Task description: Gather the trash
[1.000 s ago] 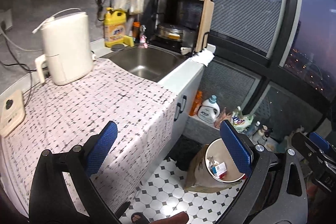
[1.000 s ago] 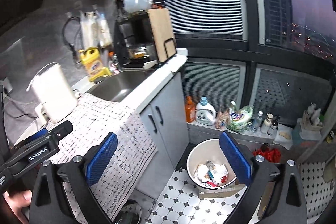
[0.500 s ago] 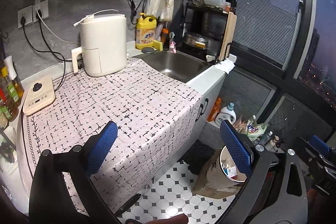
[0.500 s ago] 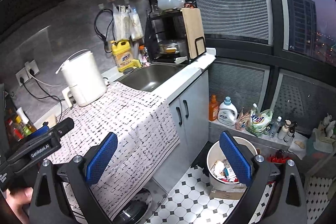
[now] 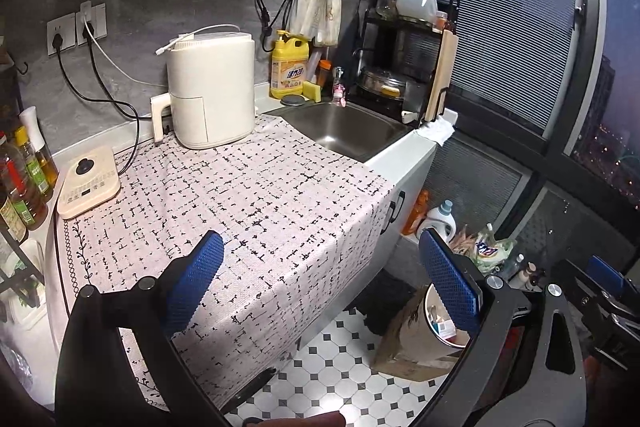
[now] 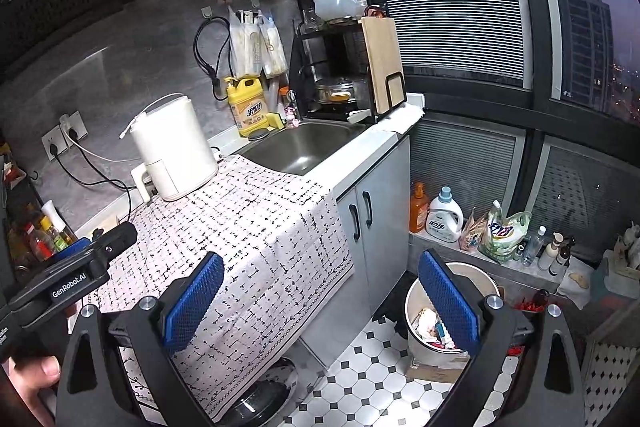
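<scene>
A white round bin [image 6: 416,311] stands on the tiled floor beside the cabinet, holding wrappers and paper scraps [image 6: 430,323]. The left wrist view catches part of that bin [image 5: 434,321] behind a brown cardboard piece [image 5: 404,335]. My left gripper [image 5: 320,283] is open and empty, raised over the front edge of the cloth-covered counter [image 5: 248,195]. My right gripper [image 6: 320,297] is open and empty too, held above the counter's corner and the floor. The left gripper's body [image 6: 76,279] shows at the left of the right wrist view, with a hand under it.
On the counter stand a white air fryer [image 5: 212,91], a cream timer pad [image 5: 88,183], oil bottles [image 5: 20,179], a yellow detergent jug [image 5: 290,69], a steel sink [image 5: 344,131] and a black dish rack [image 5: 412,39]. Detergent bottles [image 6: 444,217] and bags line the window ledge.
Both grippers have pulled back and risen, so the counter now fills more of each view and the bin looks smaller. Both stay open and empty.
</scene>
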`<action>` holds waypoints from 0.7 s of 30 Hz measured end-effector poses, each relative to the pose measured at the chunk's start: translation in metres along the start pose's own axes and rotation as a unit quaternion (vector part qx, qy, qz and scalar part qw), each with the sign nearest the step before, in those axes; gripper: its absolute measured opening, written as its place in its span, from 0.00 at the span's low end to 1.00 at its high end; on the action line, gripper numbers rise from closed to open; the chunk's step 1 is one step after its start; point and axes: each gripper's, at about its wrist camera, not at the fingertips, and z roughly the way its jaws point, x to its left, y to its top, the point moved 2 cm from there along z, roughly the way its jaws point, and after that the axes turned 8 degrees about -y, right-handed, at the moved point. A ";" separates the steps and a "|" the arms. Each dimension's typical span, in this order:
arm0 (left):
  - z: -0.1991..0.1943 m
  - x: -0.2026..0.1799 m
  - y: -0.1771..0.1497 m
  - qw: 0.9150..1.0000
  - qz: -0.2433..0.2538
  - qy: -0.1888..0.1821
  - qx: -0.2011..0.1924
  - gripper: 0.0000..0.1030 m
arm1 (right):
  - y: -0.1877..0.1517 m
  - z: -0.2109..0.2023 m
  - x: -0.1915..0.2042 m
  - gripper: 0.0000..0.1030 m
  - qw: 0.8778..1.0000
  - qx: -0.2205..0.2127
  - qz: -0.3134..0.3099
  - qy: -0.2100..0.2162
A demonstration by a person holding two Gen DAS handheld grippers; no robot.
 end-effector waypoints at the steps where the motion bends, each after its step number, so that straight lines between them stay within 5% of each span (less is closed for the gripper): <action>1: -0.001 0.001 -0.001 1.000 0.000 0.002 0.000 0.94 | 0.000 0.001 0.000 0.92 1.000 0.000 -0.001 0.001; 21: 0.004 0.013 0.002 1.000 -0.009 0.021 0.003 0.94 | 0.008 0.014 0.016 0.92 1.000 0.001 -0.015 0.015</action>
